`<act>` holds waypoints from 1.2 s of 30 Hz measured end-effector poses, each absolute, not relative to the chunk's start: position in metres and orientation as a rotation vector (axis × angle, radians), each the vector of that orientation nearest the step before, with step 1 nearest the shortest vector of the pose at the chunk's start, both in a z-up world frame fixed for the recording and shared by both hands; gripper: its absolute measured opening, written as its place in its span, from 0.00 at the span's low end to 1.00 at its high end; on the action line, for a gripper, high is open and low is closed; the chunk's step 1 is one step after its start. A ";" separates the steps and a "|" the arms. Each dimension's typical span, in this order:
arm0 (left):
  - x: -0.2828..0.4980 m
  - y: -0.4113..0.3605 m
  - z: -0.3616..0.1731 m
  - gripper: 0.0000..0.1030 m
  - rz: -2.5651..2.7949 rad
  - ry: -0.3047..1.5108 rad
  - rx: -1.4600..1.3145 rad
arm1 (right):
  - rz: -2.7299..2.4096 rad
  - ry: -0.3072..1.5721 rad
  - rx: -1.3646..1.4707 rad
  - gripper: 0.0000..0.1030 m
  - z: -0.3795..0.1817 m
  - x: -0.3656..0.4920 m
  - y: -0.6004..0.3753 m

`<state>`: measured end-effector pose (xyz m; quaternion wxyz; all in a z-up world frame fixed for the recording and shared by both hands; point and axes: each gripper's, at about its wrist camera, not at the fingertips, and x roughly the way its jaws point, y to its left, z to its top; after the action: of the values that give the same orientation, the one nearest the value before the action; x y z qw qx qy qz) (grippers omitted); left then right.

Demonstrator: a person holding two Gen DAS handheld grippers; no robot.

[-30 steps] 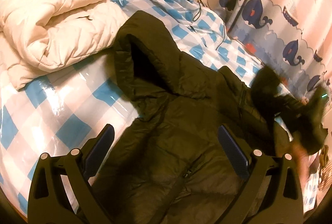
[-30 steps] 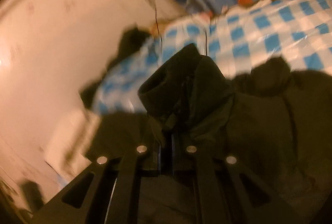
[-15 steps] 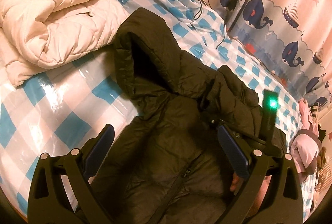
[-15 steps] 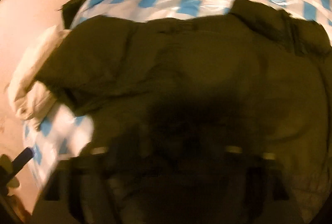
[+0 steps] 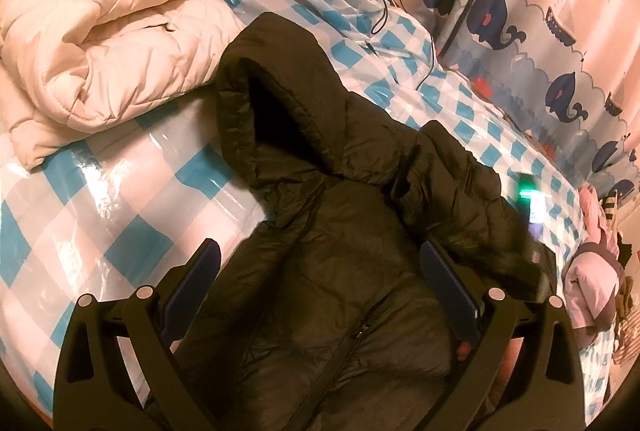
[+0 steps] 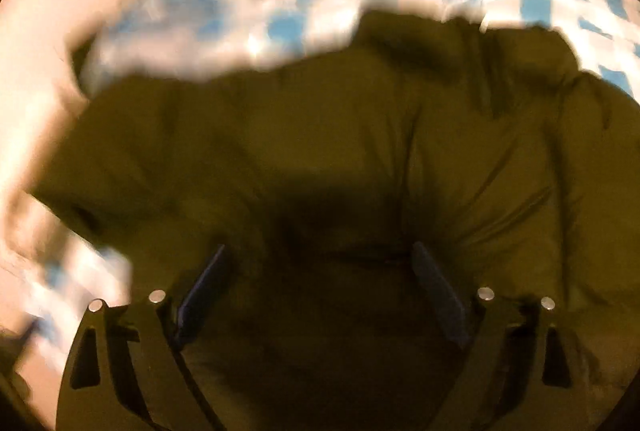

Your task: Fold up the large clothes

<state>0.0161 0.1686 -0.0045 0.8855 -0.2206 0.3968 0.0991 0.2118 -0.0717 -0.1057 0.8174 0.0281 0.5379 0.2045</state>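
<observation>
Jacket (image 5: 340, 271), dark olive and puffy, is laid front-up on the blue-and-white checked bed cover (image 5: 120, 215), hood (image 5: 272, 99) pointed toward the cream quilt (image 5: 100, 43), one sleeve (image 5: 452, 187) folded across the chest; a whale-print curtain (image 5: 560, 63) is seen beyond the bed. Left gripper (image 5: 320, 283) is held spread wide above the zipped front, nothing pinched between the blue pads; right gripper (image 6: 320, 291) is seen in a blurred view over the jacket (image 6: 320, 151), jaws opening, only fabric below them, none clamped.
</observation>
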 end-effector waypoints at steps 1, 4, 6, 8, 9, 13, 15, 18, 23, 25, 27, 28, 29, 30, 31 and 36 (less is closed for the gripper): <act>0.017 0.168 -0.005 0.93 0.207 0.829 -0.456 | 0.423 1.167 -0.013 0.90 -0.110 0.213 -0.059; 0.017 0.167 -0.006 0.93 0.209 0.838 -0.450 | 0.460 1.131 0.038 0.89 -0.094 0.214 -0.059; 0.017 0.167 -0.006 0.93 0.211 0.839 -0.446 | 0.482 1.034 0.095 0.89 -0.073 0.210 -0.067; 0.018 0.166 -0.007 0.93 0.210 0.841 -0.443 | 0.482 0.961 0.124 0.90 -0.060 0.211 -0.073; 0.018 0.166 -0.007 0.93 0.210 0.843 -0.438 | 0.469 0.971 0.122 0.90 -0.063 0.215 -0.073; 0.020 0.162 -0.009 0.93 0.212 0.850 -0.420 | 0.417 1.218 -0.007 0.92 -0.114 0.239 -0.058; 0.021 0.162 -0.010 0.93 0.213 0.852 -0.414 | 0.437 1.188 0.073 0.92 -0.100 0.235 -0.068; 0.021 0.160 -0.009 0.93 0.210 0.852 -0.402 | 0.459 1.097 0.102 0.92 -0.069 0.212 -0.088; 0.021 0.150 -0.004 0.93 0.228 0.833 -0.334 | 0.357 0.949 0.071 0.92 -0.033 0.133 -0.160; 0.020 0.141 0.000 0.93 0.238 0.816 -0.281 | 0.264 0.921 0.075 0.93 -0.035 0.100 -0.197; 0.018 0.132 0.003 0.93 0.241 0.800 -0.235 | 0.179 0.971 0.040 0.93 -0.053 0.075 -0.229; 0.018 0.124 0.005 0.93 0.240 0.789 -0.197 | 0.146 1.008 0.028 0.93 -0.067 0.062 -0.243; 0.017 0.118 0.006 0.93 0.238 0.783 -0.174 | 0.124 1.077 0.017 0.93 -0.089 0.058 -0.252; 0.017 0.110 0.008 0.93 0.233 0.772 -0.134 | 0.151 1.093 0.044 0.93 -0.103 0.051 -0.260; 0.016 0.104 0.009 0.93 0.231 0.764 -0.108 | 0.159 1.081 0.062 0.93 -0.107 0.048 -0.263; 0.021 0.088 0.008 0.93 0.201 0.755 0.030 | 0.153 1.029 0.105 0.93 -0.105 0.039 -0.269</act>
<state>0.0211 0.0883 0.0085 0.9245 0.0149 0.3682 0.0980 0.0387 -0.2687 -0.1049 0.8663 0.0500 0.4915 0.0732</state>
